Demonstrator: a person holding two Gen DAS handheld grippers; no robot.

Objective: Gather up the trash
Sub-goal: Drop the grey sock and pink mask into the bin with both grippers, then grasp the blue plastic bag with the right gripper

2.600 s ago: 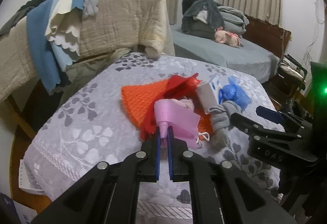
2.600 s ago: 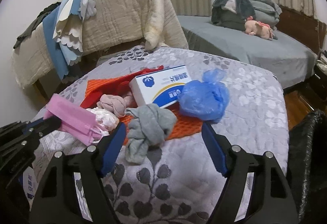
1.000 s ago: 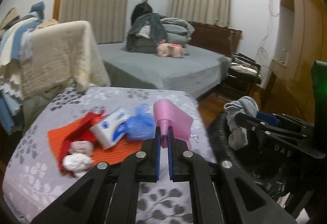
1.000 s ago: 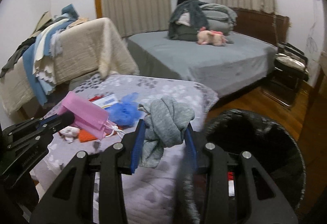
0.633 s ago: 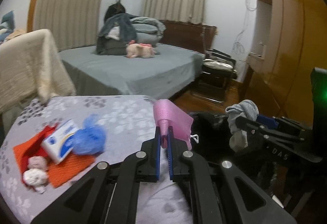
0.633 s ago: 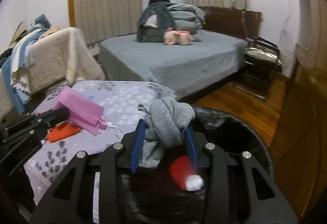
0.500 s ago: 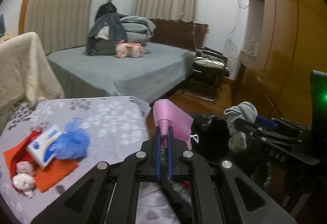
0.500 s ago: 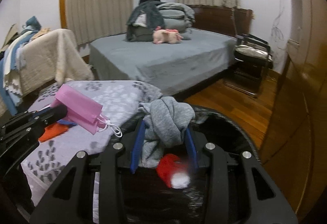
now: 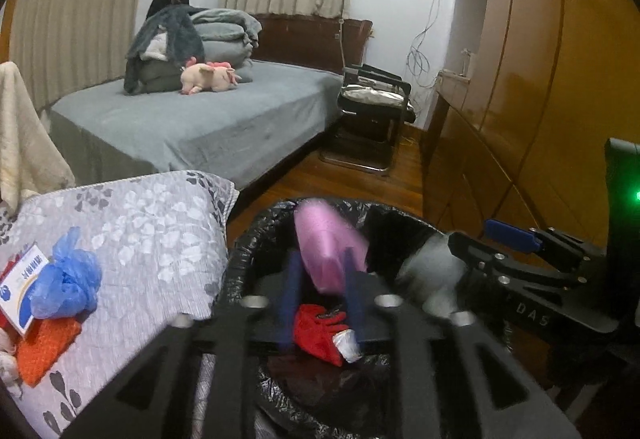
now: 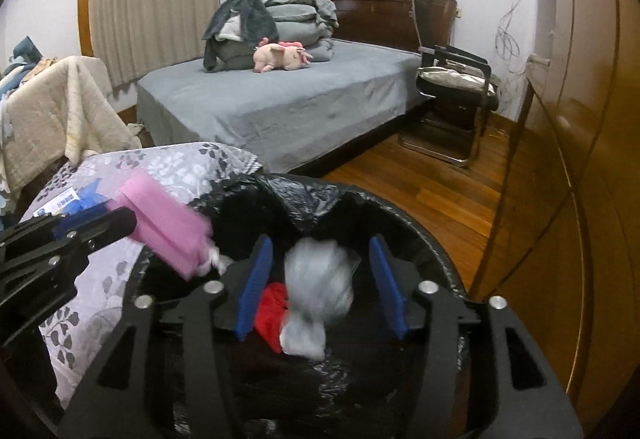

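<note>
a bedroom with a grey bed (image 9: 192, 123) and wood floor; in the left wrist view the left gripper (image 9: 320, 291) hangs over the black-lined bin (image 9: 256, 239), jaws opening, the pink mask (image 9: 328, 251) blurred between them. in the right wrist view the right gripper (image 10: 322, 291) is opening too, the grey sock (image 10: 316, 291) loose between its pads above the bin.

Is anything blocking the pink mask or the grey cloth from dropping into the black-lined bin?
Nothing visible. The pink mask and grey cloth are blurred above the bin's open mouth; both sets of jaws are opening, pads clear. Only a red item lies inside.
</note>
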